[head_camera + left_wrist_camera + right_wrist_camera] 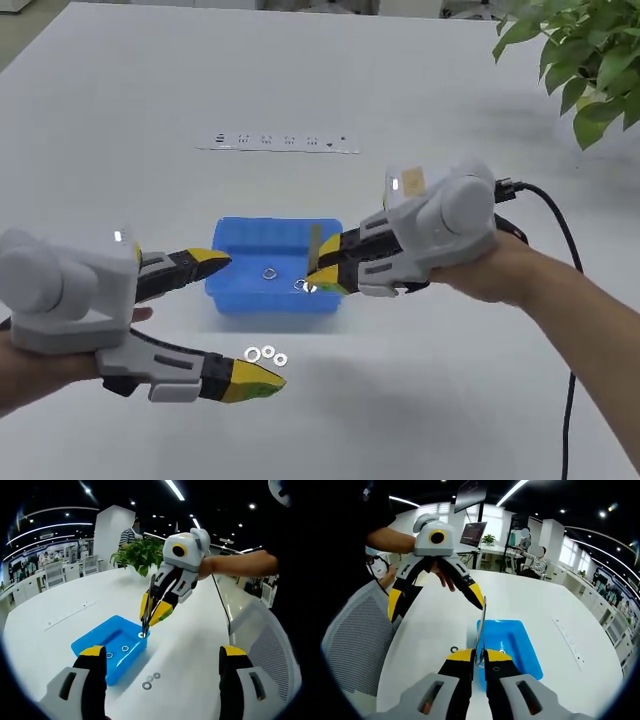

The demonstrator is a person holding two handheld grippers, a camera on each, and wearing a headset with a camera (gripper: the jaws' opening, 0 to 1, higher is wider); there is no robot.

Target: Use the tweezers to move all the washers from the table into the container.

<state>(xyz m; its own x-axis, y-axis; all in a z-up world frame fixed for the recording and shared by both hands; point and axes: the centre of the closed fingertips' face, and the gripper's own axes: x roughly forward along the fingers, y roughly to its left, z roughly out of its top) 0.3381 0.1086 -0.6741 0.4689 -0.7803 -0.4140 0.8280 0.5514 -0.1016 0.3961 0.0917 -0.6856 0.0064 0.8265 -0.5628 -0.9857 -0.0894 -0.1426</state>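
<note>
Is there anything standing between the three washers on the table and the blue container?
Nothing visible does. The three washers lie on bare table before the container, only its low front wall between. The tweezers in the right gripper hang above the container.

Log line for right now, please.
right gripper: shut on tweezers | washer at tip, over blue container | left gripper: open, holding nothing | three washers on table

Thin silver tweezers (314,258) point down into the blue container (232,292), with a little washer (141,635) at the tips. Two washers (125,648) lie inside. Three washers (267,352) sit close together on the table (450,400) just beside it.
</note>
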